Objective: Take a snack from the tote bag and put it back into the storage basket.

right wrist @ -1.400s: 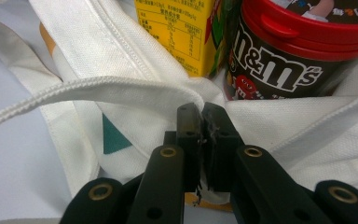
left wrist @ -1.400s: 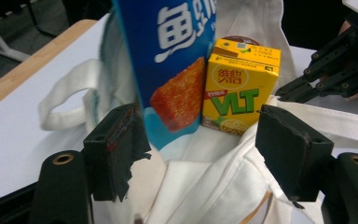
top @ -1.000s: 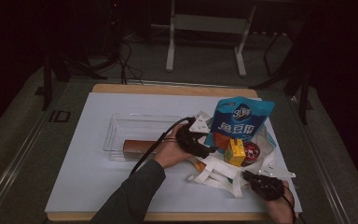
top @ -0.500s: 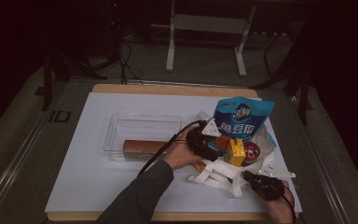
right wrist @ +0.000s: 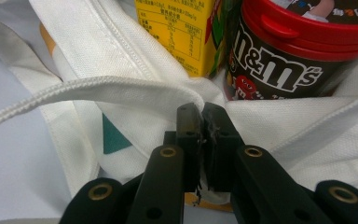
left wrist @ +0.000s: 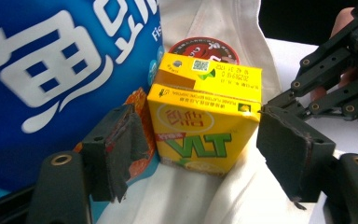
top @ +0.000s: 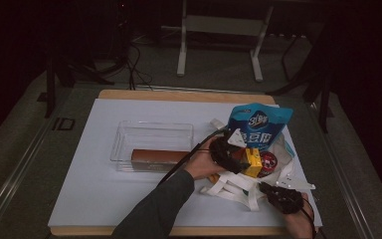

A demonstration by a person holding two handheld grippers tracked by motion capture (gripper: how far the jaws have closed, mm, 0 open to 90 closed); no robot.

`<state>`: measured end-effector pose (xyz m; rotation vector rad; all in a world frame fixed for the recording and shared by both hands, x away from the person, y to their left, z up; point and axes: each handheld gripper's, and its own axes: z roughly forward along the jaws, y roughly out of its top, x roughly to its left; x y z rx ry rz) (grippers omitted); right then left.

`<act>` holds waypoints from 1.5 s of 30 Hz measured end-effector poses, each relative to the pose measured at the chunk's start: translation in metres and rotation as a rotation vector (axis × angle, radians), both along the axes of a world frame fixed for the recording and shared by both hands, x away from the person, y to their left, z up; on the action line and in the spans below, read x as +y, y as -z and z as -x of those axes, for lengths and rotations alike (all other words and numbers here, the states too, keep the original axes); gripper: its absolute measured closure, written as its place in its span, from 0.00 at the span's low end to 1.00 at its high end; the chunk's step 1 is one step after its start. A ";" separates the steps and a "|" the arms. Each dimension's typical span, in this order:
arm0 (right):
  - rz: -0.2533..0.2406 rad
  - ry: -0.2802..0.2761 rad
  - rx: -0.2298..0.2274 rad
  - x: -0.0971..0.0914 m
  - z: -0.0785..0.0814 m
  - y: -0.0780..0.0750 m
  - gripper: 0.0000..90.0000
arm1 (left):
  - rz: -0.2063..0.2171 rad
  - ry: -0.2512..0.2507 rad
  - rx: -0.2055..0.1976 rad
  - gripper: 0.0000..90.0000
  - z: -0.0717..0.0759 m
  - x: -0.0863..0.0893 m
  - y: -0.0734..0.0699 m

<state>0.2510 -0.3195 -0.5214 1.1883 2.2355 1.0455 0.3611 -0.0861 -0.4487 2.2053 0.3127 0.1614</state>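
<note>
My left gripper point(left wrist: 200, 154) straddles the yellow juice carton point(left wrist: 205, 121), jaws apart and just widened, pads clear of both its sides. The carton stands in the white cloth bag point(right wrist: 135, 70), between the blue snack pouch point(left wrist: 51, 70) and the candy jar point(right wrist: 298, 51). My right gripper point(right wrist: 201, 116) is pinched tight on the bag's edge

Between your left gripper's point(left wrist: 198, 154) worn, matt black pads sits a yellow drink carton point(left wrist: 205, 126) of smooth printed card. Beside its left pad is a glossy blue plastic pouch point(left wrist: 51, 70). Your right gripper's point(right wrist: 203, 116) fingers pinch woven white cloth of the bag point(right wrist: 135, 93); beyond, a glossy plastic candy tub point(right wrist: 284, 56).
</note>
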 end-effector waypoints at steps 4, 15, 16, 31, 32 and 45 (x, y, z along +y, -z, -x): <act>0.000 0.000 0.001 0.000 0.000 0.000 0.95 | 0.009 0.003 0.014 0.30 -0.002 -0.002 0.002; 0.000 -0.002 0.000 0.000 0.000 0.000 0.95 | -0.019 0.041 0.012 0.23 -0.002 -0.016 0.002; 0.000 -0.002 0.000 0.000 0.000 0.000 0.95 | -0.023 0.041 0.011 0.22 -0.002 -0.018 0.003; 0.000 -0.002 0.000 0.000 0.000 0.000 0.95 | -0.049 0.070 0.067 0.17 -0.011 -0.030 0.015; -0.001 -0.002 0.000 0.000 0.000 0.000 0.95 | -0.050 0.073 0.070 0.17 -0.012 -0.031 0.016; -0.002 -0.005 -0.001 0.000 0.000 0.000 0.95 | -0.037 0.061 0.065 0.18 -0.016 -0.030 0.020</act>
